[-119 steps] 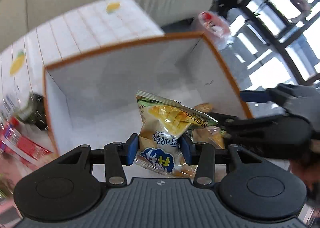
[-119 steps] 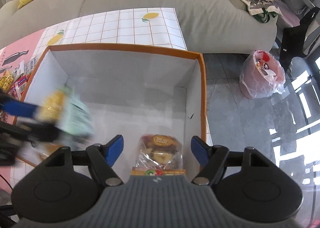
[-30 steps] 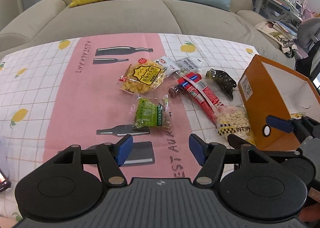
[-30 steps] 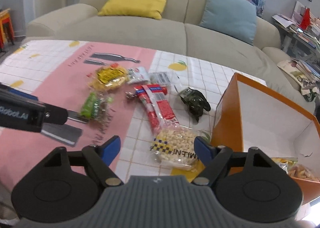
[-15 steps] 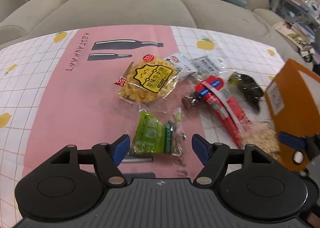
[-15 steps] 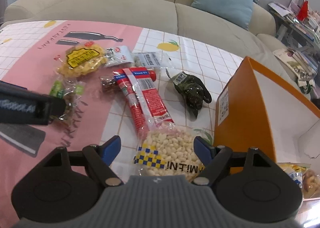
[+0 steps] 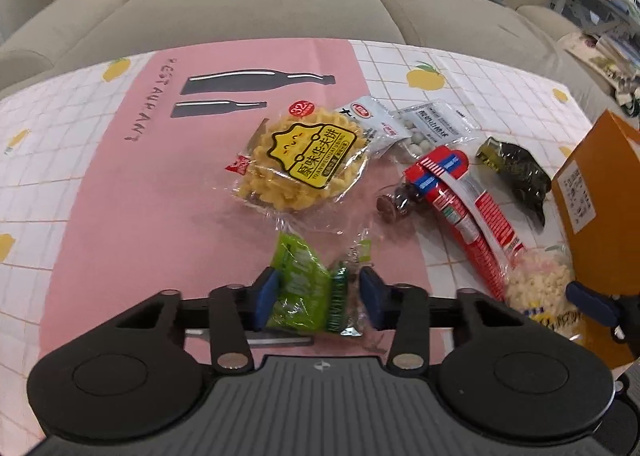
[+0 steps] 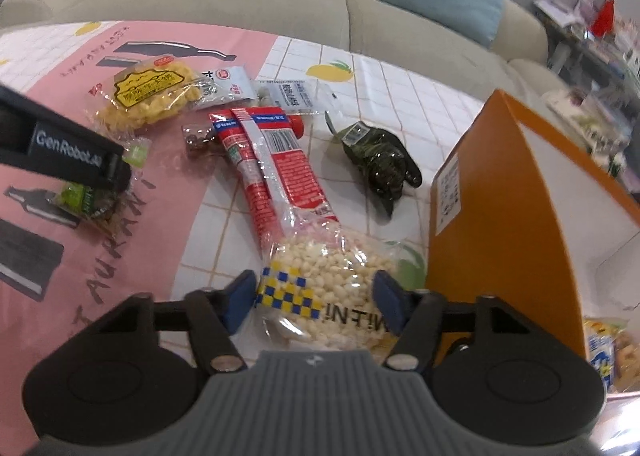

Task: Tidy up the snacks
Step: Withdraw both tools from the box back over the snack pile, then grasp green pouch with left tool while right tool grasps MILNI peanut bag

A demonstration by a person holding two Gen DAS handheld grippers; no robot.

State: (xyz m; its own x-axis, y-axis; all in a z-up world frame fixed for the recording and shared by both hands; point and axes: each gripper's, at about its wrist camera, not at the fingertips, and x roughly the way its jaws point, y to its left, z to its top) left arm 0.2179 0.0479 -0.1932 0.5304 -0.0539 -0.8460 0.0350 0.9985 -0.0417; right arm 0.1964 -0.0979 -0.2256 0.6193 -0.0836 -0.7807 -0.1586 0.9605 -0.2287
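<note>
Your left gripper [image 7: 318, 298] has just been closing, and its blue pads now pinch the green snack packet [image 7: 304, 290] from both sides; the wrapper bunches up between them. The packet lies on the pink tablecloth [image 7: 160, 216], directly ahead of the jaws, with its long axis across the jaw line, so the pads bear on its short ends.

Your right gripper [image 8: 316, 304] has also just been closing. The clear bag of white puffs [image 8: 324, 276] sits between its jaws. The left pad looks to be touching the bag's edge; the right pad is at or just beside the far edge. Contact there is hard to judge in this view, so treat that grip as not yet firm.

Key relation: the orange box [image 8: 500, 216] stands to the right of both packets. It is just beside the puffs bag and your right gripper, and well apart from the green packet. In the right wrist view its open mouth faces up and away from you, and a few packets show at its bottom corner.

Judgement: the right hand has the short carry into the box. The left hand must cross over the red sausage sticks [image 7: 468, 212] and the dark green packet [image 7: 516, 172] to reach it.
</note>
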